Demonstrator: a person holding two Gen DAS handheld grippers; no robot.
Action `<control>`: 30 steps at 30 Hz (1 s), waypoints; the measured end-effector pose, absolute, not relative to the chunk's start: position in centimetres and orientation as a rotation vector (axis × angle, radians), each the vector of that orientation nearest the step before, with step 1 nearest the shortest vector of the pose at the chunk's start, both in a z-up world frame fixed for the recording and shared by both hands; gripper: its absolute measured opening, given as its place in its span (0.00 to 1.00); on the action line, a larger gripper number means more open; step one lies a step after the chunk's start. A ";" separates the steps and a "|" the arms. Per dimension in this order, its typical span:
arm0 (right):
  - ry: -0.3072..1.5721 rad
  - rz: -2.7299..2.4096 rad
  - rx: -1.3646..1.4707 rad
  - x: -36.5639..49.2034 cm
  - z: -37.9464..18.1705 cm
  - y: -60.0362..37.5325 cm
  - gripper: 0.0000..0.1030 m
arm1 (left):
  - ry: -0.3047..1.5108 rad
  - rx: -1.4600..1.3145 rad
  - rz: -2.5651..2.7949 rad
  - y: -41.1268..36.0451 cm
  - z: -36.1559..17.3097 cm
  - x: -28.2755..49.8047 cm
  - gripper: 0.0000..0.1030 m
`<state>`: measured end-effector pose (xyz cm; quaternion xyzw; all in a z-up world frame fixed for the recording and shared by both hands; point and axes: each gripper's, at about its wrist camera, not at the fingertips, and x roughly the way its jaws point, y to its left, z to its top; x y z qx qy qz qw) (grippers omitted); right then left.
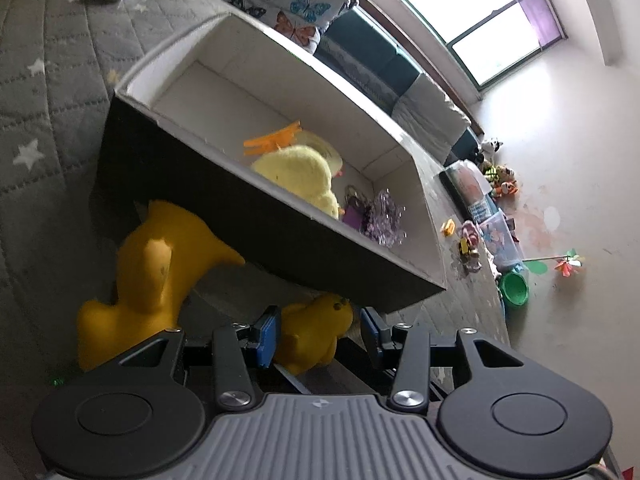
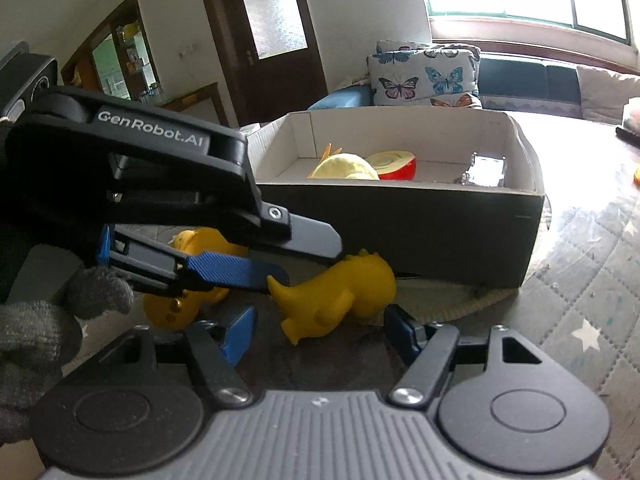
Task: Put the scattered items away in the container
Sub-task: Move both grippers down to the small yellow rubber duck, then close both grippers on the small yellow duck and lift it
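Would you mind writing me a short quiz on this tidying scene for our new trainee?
1. True or false: the yellow dinosaur lies outside the box.
2. Pick one: the left claw and the right claw are both A) open, B) shut on toys.
3. Fill in: the pale plush toy lies ___ the box.
Key: 1 true; 2 A; 3 inside.

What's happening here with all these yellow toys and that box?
A person holding two grippers is tidying toys into a box. Both the left gripper and the right gripper have open jaws around the same small yellow dinosaur lying beside the box. Another yellow toy waits nearby; a plush is already inside.
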<state>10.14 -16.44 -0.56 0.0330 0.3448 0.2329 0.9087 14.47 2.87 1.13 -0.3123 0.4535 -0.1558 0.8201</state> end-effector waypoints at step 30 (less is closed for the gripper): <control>0.730 0.449 0.111 9.5 -0.4 -19.2 0.49 | 0.998 -0.655 -0.382 1.8 1.1 14.8 0.45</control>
